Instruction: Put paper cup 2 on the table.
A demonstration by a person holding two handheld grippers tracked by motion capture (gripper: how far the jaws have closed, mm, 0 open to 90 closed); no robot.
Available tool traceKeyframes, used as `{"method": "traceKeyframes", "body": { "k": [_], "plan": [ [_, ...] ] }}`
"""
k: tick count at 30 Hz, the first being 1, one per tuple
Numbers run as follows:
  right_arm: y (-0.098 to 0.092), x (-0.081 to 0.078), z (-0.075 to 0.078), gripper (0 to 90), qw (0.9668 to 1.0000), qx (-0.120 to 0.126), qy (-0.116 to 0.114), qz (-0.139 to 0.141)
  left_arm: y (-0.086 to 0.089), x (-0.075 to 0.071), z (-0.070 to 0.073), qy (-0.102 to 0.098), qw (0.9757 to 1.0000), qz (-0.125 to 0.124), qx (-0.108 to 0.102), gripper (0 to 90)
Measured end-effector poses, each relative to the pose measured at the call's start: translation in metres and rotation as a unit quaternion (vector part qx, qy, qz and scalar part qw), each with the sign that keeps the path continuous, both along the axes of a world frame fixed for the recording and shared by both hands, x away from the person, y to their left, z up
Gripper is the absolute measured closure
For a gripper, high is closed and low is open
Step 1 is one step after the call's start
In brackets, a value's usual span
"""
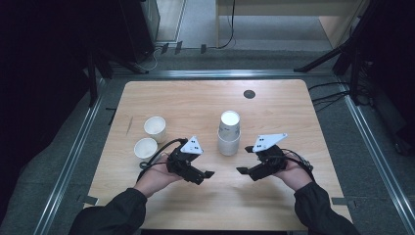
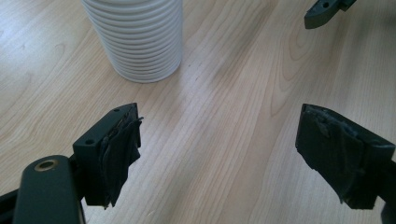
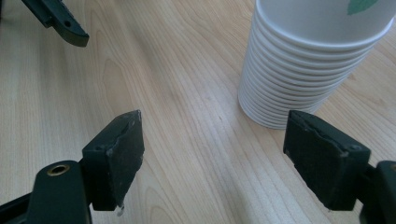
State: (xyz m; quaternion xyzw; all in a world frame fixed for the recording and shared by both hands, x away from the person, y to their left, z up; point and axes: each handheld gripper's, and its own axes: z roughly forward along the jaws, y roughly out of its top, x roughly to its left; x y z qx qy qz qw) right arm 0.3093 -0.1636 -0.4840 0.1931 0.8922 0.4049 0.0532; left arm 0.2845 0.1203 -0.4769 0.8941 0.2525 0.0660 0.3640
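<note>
Flanking the cup stack (image 1: 229,133) near the table's (image 1: 293,103) centre, both tools sat low w/ jaws apart, nothing between: left gripper (image 1: 209,174), right gripper (image 1: 241,171). Looked like the approach step; next probably needs one to steady the stack while the other pulls the top cup. Two cups (image 1: 150,137) stood apart at left. Pale wood top, dark room, grey floor.

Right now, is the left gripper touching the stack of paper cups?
Apart. The left gripper view shows bare table between the open left gripper and the stack of paper cups.
</note>
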Motion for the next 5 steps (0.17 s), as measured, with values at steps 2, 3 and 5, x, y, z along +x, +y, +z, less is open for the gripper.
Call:
{"method": "traceKeyframes", "body": {
  "k": [2,3,5],
  "plan": [
    [0.0001,0.0000,-0.0002,20.6,1.0000,0.000,0.000,0.001,0.0004,0.0004,-0.0010,0.000,1.0000,0.001,0.003,14.4],
    [0.0002,0.0001,-0.0004,20.6,1.0000,-0.001,0.000,0.001,0.0004,0.0005,-0.0014,-0.001,1.0000,0.002,0.004,14.4],
    [0.0002,0.0002,-0.0005,20.6,1.0000,-0.002,-0.001,0.001,0.0005,0.0007,-0.0024,0.002,1.0000,0.004,0.003,14.4]
  ]
}}
